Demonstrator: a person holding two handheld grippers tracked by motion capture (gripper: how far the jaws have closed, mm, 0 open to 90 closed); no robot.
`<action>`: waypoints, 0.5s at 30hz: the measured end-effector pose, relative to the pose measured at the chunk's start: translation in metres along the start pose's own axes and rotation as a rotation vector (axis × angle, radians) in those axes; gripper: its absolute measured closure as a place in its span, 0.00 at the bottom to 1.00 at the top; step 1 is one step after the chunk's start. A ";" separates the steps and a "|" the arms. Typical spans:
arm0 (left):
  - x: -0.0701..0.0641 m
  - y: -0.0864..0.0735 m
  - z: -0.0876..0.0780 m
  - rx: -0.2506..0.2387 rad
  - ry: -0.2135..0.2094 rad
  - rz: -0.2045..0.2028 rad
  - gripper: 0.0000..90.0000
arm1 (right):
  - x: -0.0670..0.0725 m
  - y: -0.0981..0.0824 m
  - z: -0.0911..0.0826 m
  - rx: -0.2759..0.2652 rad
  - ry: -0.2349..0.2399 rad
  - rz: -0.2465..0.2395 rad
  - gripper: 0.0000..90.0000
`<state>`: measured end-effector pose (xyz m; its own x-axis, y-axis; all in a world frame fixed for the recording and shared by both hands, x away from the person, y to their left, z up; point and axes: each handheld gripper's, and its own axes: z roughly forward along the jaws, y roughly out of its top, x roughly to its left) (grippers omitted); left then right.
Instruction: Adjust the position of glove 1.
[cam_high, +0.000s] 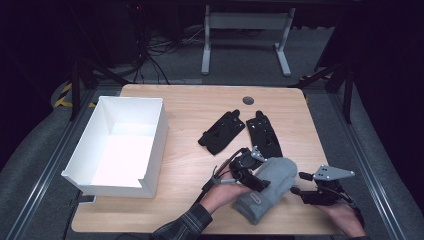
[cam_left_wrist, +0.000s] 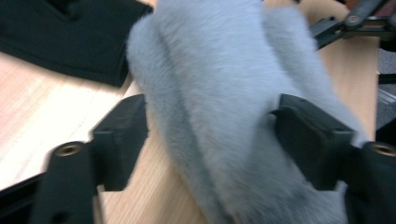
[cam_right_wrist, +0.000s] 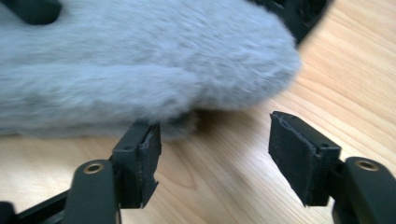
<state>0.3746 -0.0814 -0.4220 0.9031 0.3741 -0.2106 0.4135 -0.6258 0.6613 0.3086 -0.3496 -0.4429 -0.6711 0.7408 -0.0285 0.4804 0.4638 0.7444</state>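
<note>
i've let the grey mitten (cam_high: 267, 187) go; my left gripper (cam_high: 260, 184) and right gripper (cam_high: 298, 183) stand spread. next, the white box (cam_high: 150, 150).

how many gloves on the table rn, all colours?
3. Two black gloves lie side by side mid-table, left one and right one. One grey fleece mitten lies near the front edge between the two grippers. A second mitten could be hidden beneath it.

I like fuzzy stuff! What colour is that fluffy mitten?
Light grey; the mitten shows best in the left gripper view.
</note>
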 end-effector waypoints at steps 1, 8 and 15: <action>0.001 -0.001 0.004 0.005 -0.004 -0.017 0.25 | -0.001 -0.001 0.001 0.003 -0.001 0.001 0.38; 0.008 -0.006 0.014 0.054 0.012 -0.034 0.22 | -0.004 -0.003 0.005 0.016 -0.022 0.009 0.34; 0.019 -0.013 0.021 0.088 -0.049 -0.081 0.30 | -0.010 -0.007 0.006 0.025 -0.047 0.025 0.33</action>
<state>0.3891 -0.0802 -0.4497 0.8703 0.3930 -0.2970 0.4915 -0.6538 0.5753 0.3151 -0.3577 -0.4516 -0.6317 0.7741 -0.0416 0.5111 0.4562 0.7284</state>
